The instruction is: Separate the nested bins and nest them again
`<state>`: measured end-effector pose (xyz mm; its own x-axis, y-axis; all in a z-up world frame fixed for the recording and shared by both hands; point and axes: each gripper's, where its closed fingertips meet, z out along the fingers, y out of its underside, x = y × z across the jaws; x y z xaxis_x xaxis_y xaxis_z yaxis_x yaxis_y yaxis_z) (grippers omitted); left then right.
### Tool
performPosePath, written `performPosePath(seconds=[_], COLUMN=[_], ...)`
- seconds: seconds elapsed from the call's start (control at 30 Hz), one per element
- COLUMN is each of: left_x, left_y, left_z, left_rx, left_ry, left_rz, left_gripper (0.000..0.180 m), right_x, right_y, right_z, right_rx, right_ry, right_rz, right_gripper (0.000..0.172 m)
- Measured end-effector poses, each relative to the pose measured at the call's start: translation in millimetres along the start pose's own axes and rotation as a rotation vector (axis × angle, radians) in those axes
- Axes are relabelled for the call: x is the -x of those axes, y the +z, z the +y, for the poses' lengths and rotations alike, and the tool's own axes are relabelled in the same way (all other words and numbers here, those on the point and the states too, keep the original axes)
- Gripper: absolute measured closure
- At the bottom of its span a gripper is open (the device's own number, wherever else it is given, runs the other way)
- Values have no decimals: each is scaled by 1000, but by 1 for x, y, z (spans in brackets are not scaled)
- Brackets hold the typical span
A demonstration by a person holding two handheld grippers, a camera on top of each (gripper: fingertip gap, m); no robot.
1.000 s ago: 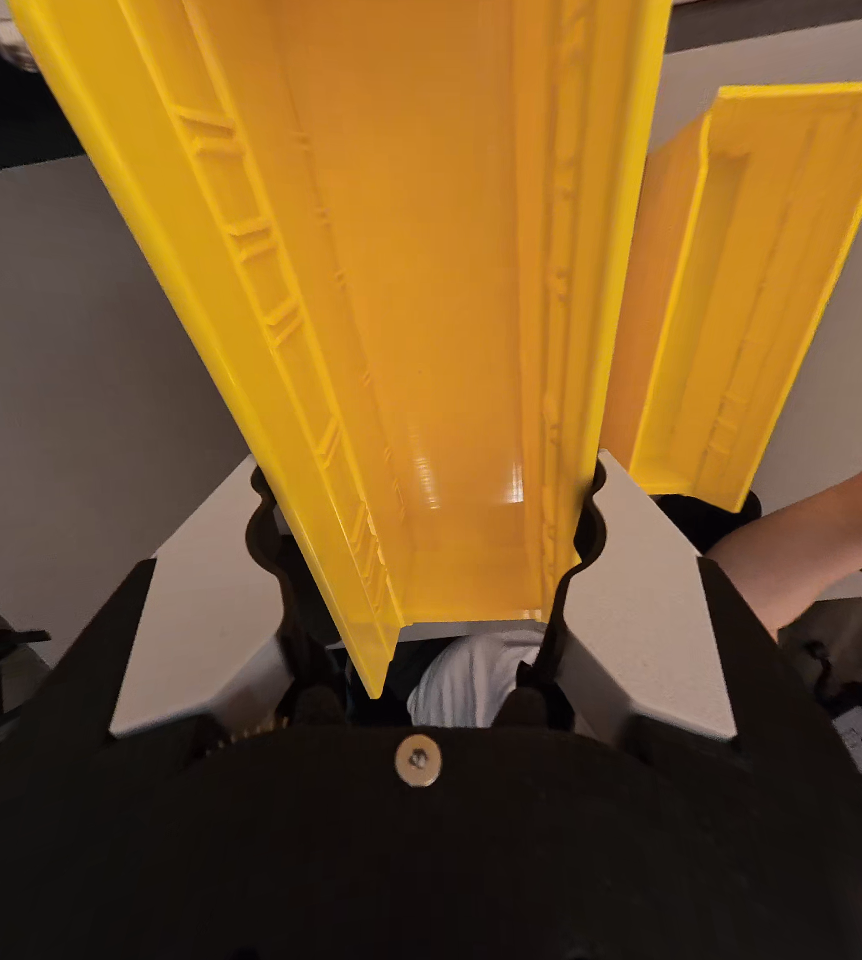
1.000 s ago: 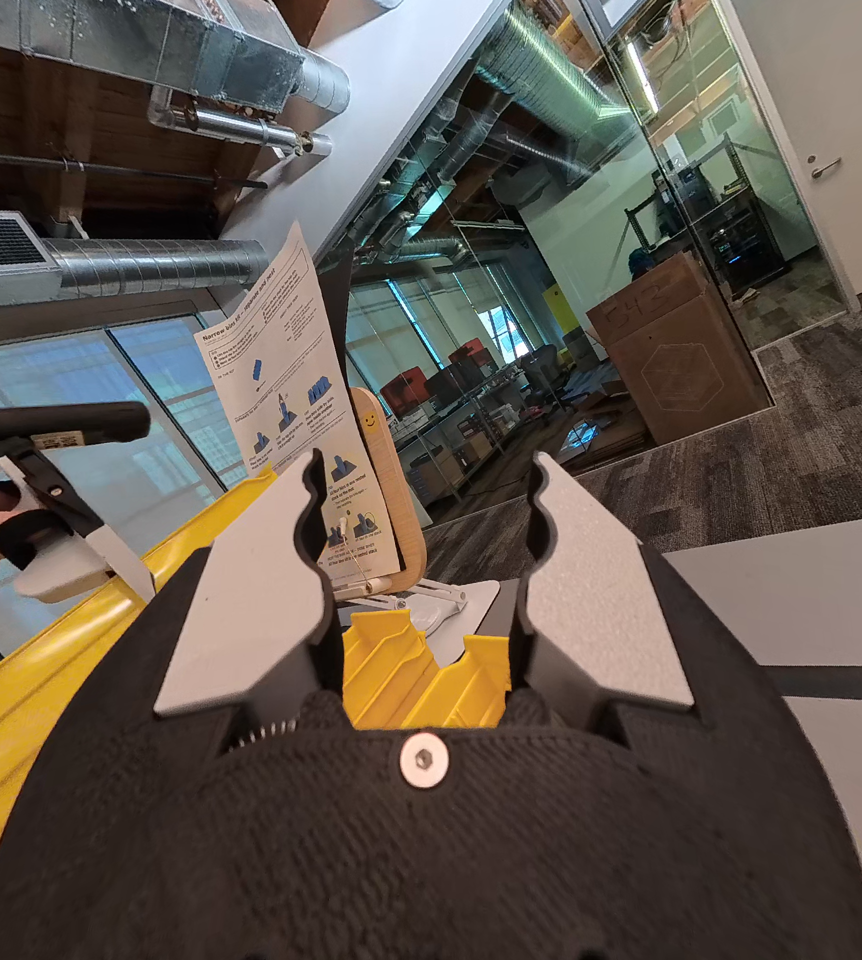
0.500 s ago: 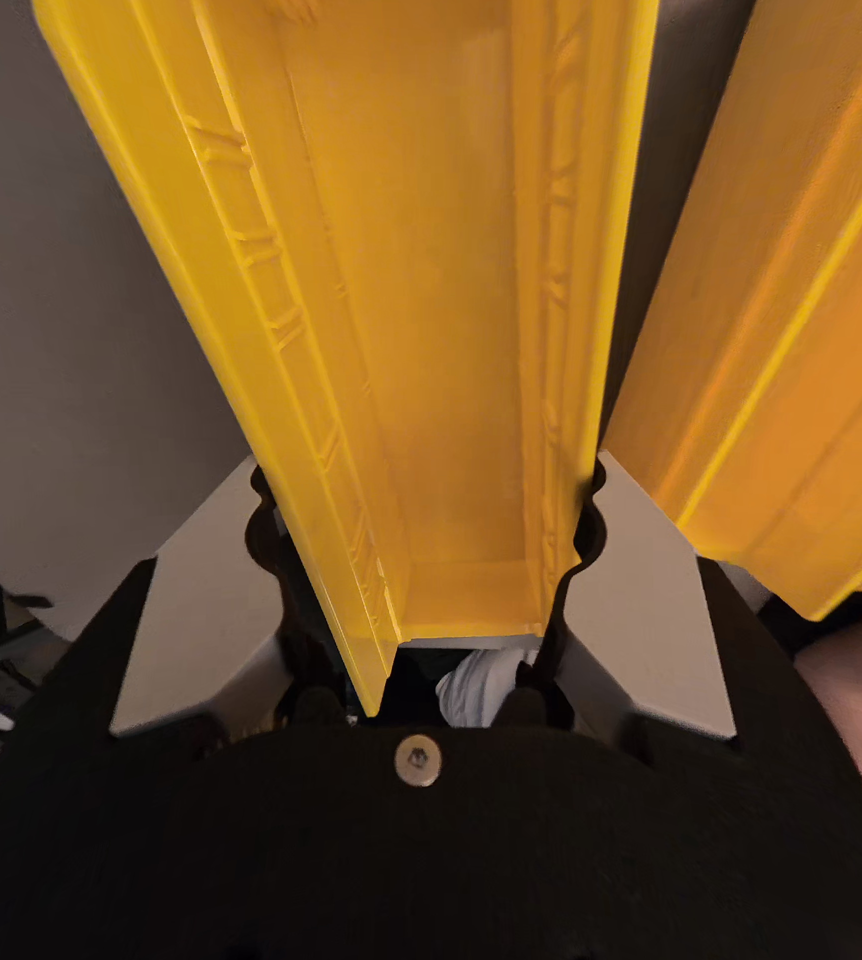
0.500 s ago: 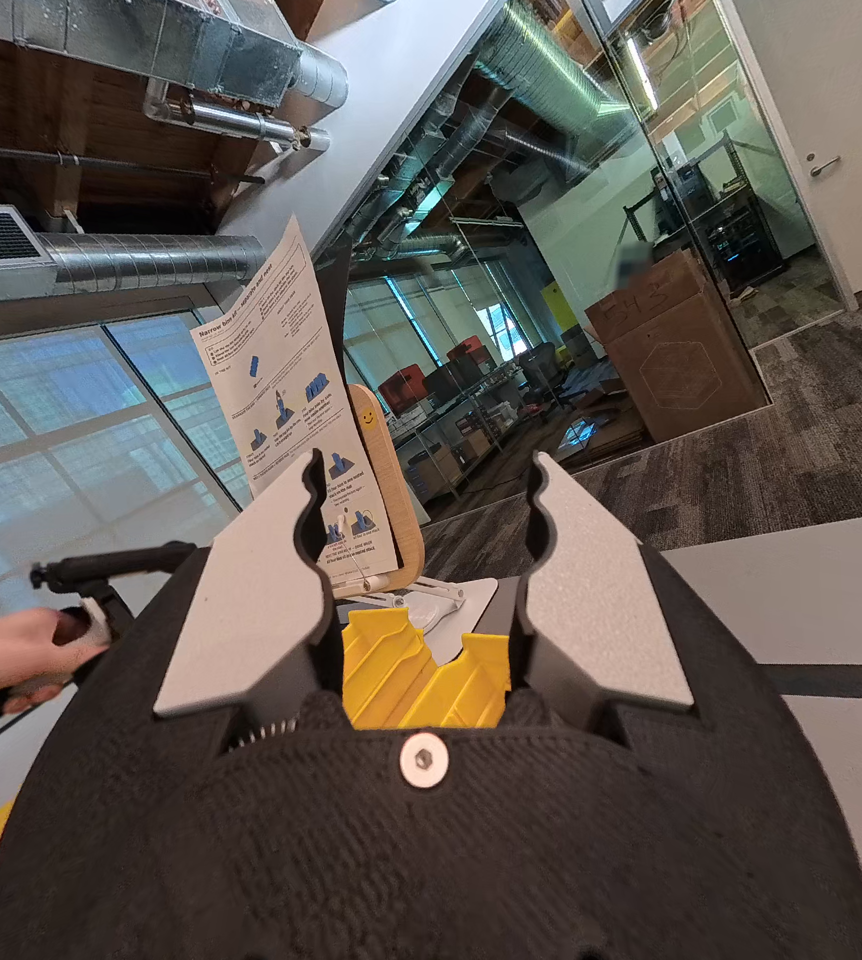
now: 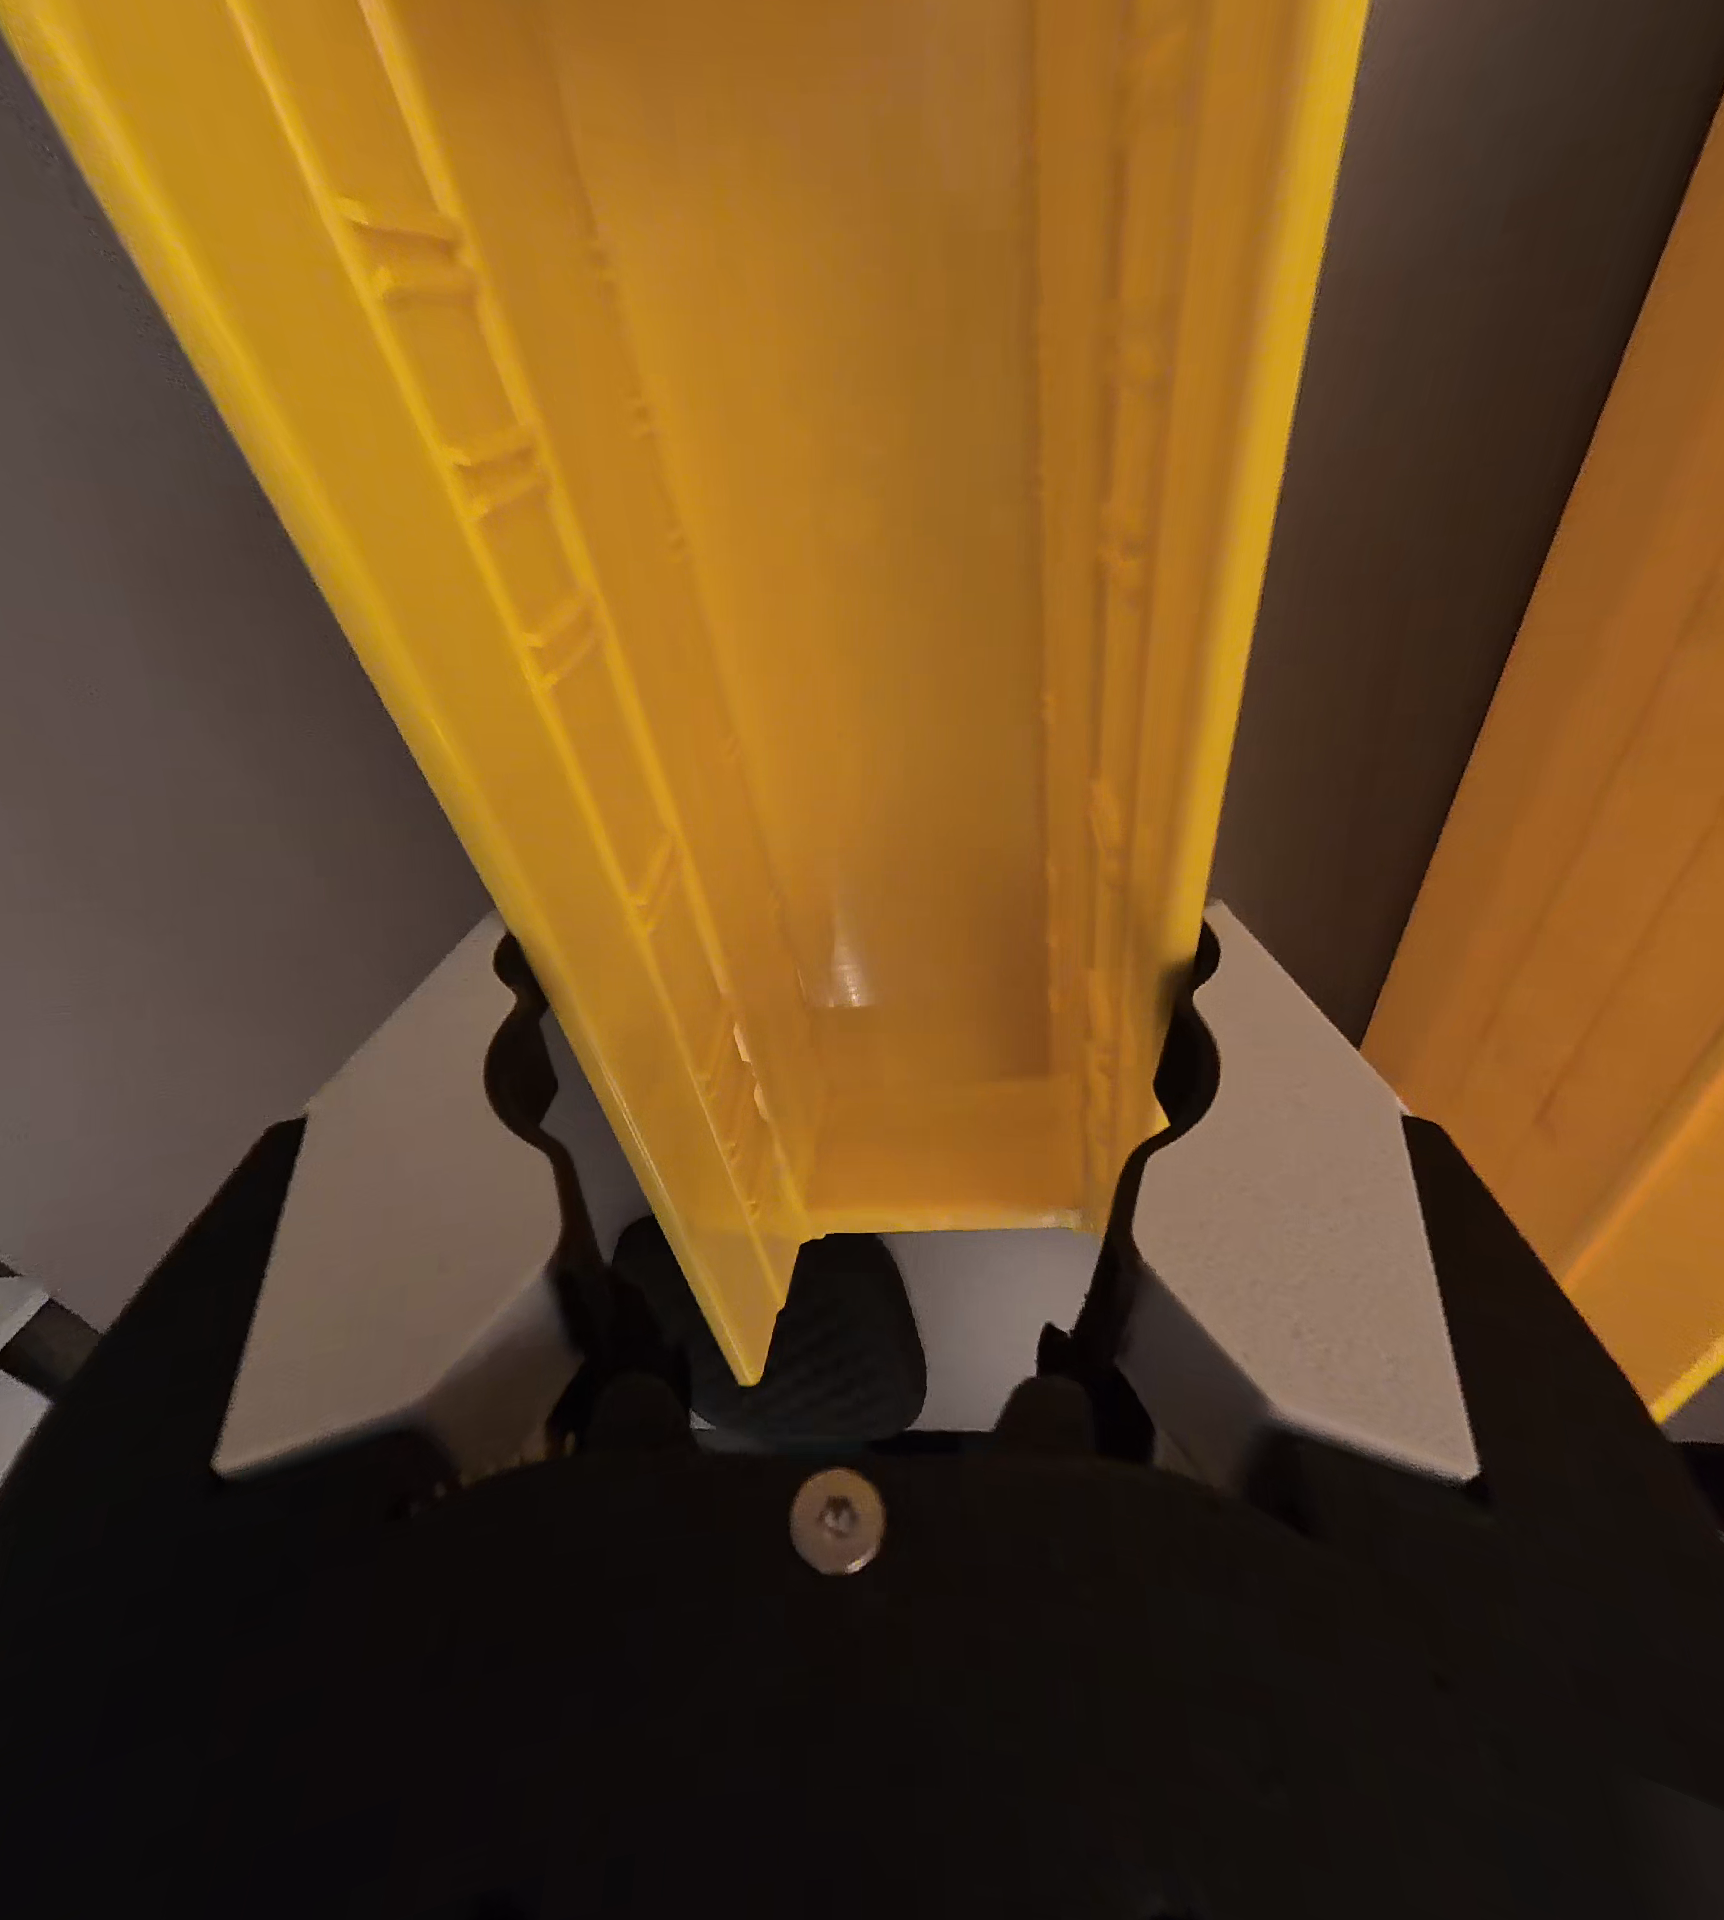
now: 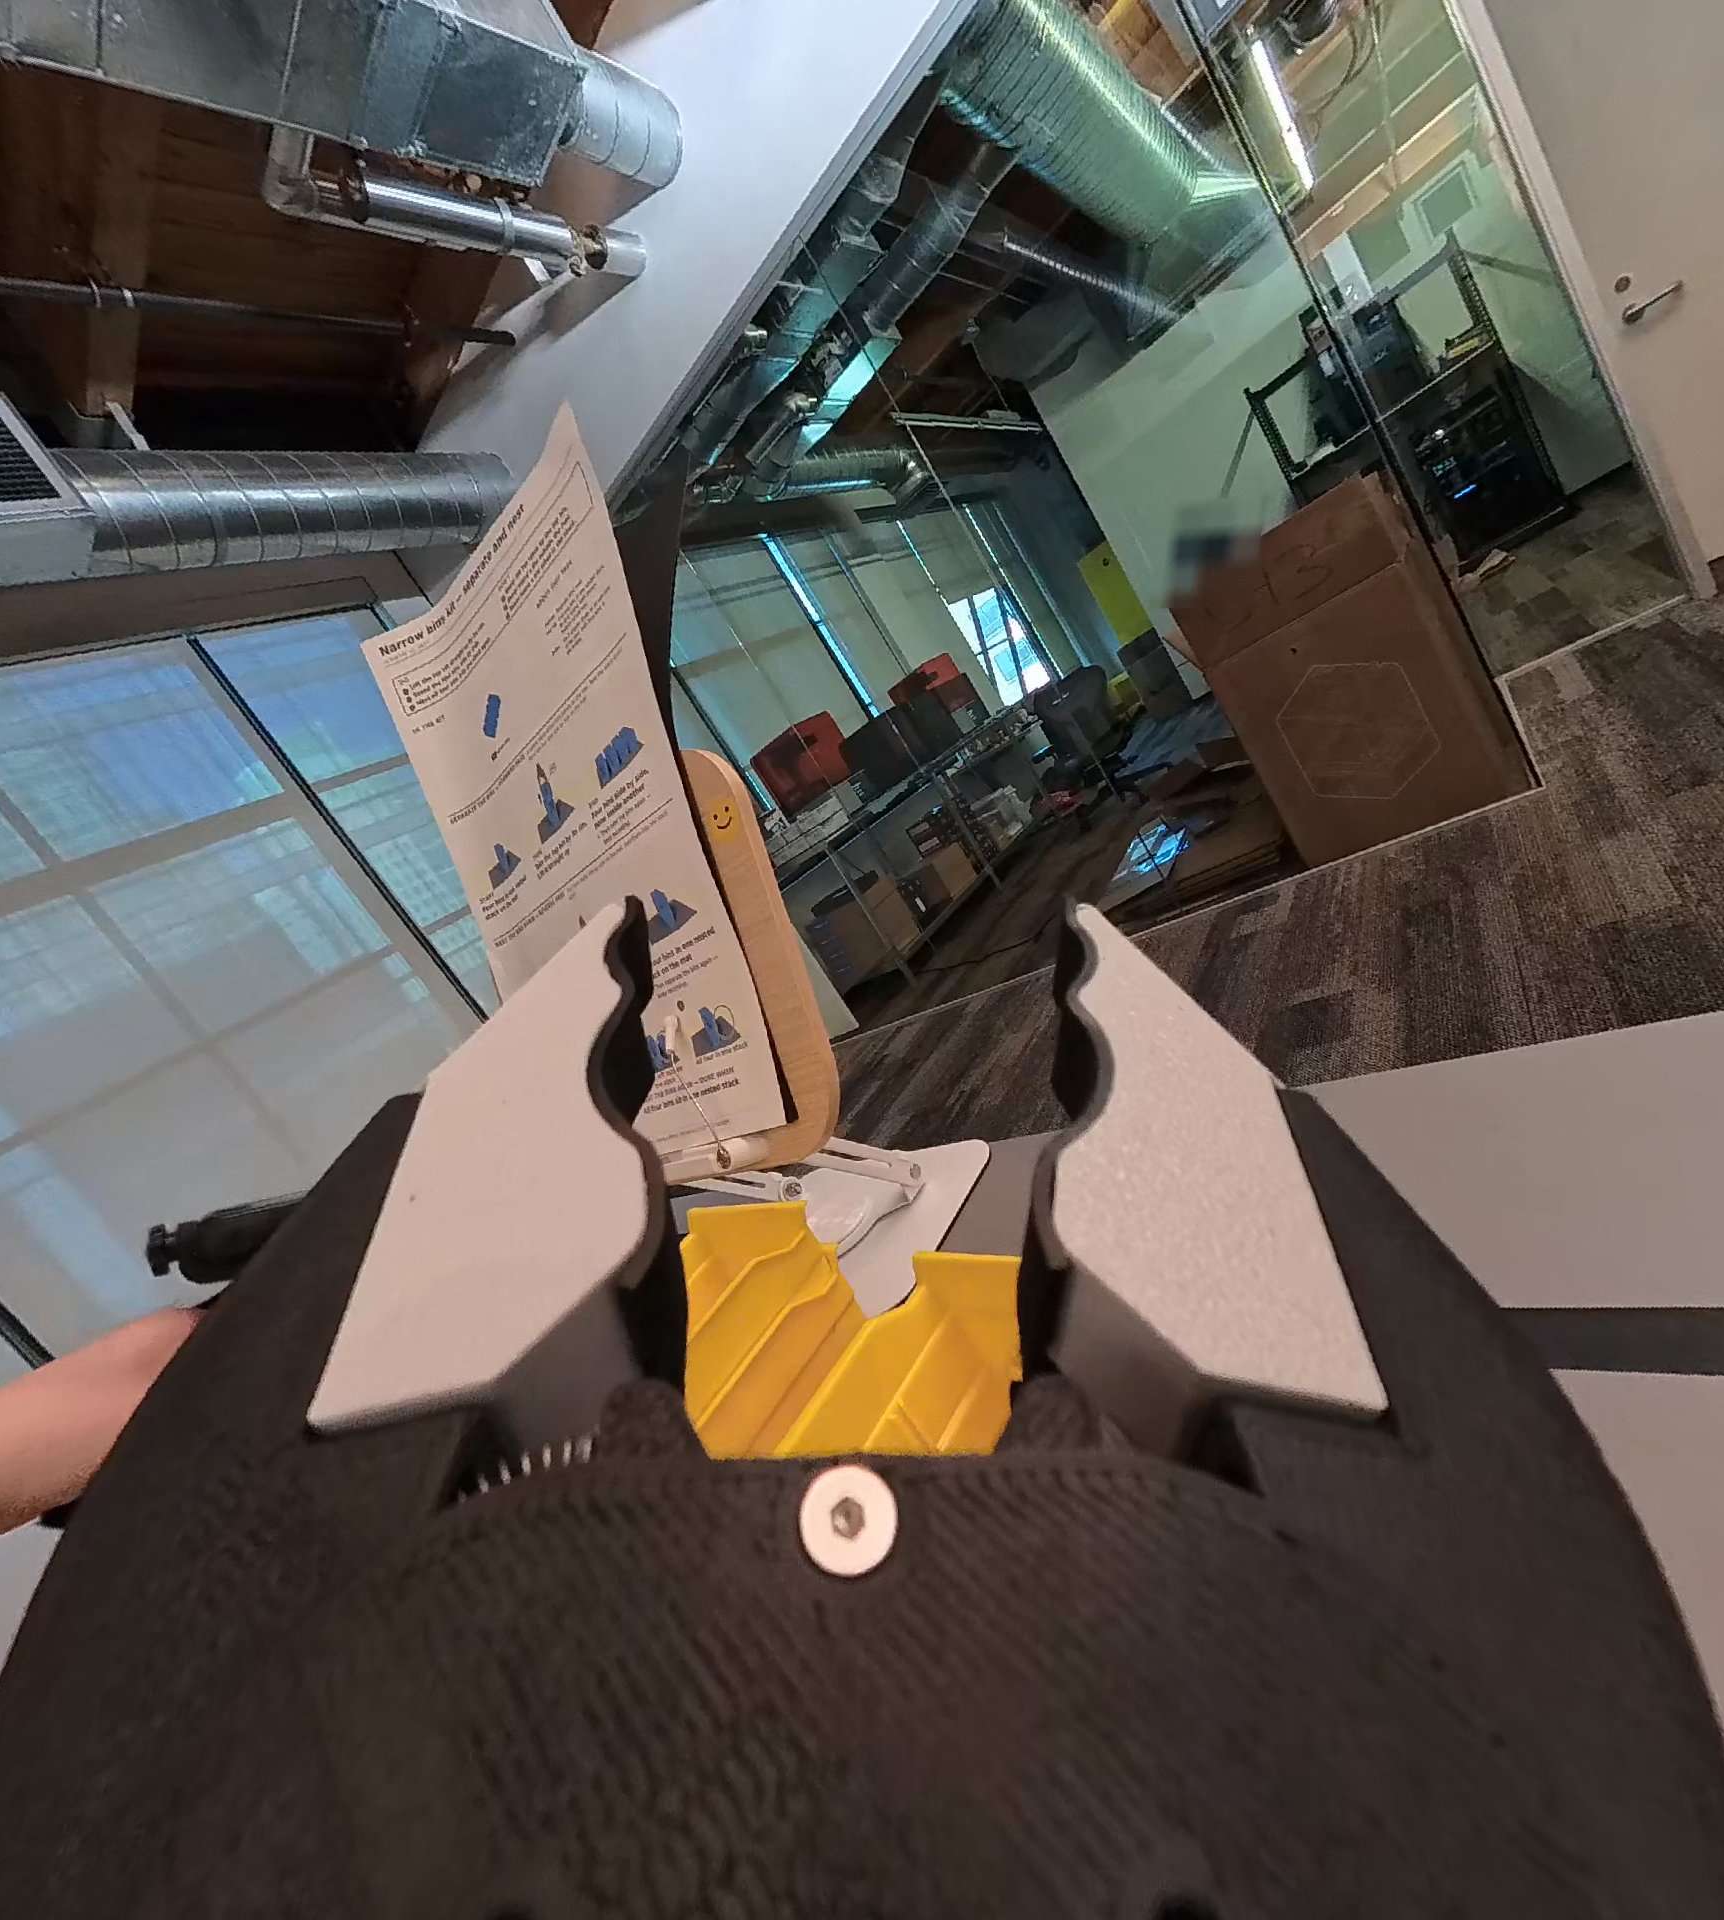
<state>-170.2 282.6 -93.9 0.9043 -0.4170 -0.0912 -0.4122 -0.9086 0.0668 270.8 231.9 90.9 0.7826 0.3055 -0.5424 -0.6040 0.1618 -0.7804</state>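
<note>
In the left wrist view my left gripper [image 5: 858,925] is shut on the near end of a long, narrow yellow bin [image 5: 837,520]. Both pads press on its outer walls. Its open side faces me and it stretches away over the grey table [image 5: 110,727]. A second yellow bin [image 5: 1616,831] shows its outer side close on the right. In the right wrist view my right gripper [image 6: 853,914] points up and away. It is shut on the end of a yellow bin [image 6: 837,1361], which sits deep between the fingers near their base.
A printed instruction sheet [image 6: 546,810] leans on a wooden stand [image 6: 764,987] at the back of the grey table [image 6: 1564,1174]. A person's hand [image 6: 27,1434] is at the lower left. Carpet and a glass wall lie beyond.
In the left wrist view the second bin has come much closer on the right. In the right wrist view the left gripper and its yellow bin have dropped out of sight at the left. Both grasps are unchanged.
</note>
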Motion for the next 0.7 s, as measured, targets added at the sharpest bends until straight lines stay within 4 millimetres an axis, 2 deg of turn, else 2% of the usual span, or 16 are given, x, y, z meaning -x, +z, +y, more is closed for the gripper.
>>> performPosePath(seconds=[0.1,0.23,0.27,0.37,0.43,0.53,0.6,0.7], left_x=[-2,-5,-5,-13,-42,-102,-131,-159], left_y=[5,1,-5,-34,-57,-81,-86,-81], left_z=[1,3,1,-15,-23,-27,-27,-28], left_rx=[14,16,2,-105,-176,-219,-208,-164], left_ry=[-1,-33,-37,-29,-15,14,38,60], left_rz=[4,38,40,63,158,314,319,242], left_gripper=[56,46,37,36,36,34,32,32], right_x=[-1,-2,-3,-5,-6,-7,-7,-8], right_y=[1,1,1,1,1,2,2,2], right_z=[2,3,3,4,4,5,7,9], right_rx=[4,7,7,7,7,11,17,23], right_ry=[4,6,6,9,11,10,10,4], right_rz=[1,4,6,9,11,15,14,21], right_gripper=[94,94,94,94,94,94,94,94])
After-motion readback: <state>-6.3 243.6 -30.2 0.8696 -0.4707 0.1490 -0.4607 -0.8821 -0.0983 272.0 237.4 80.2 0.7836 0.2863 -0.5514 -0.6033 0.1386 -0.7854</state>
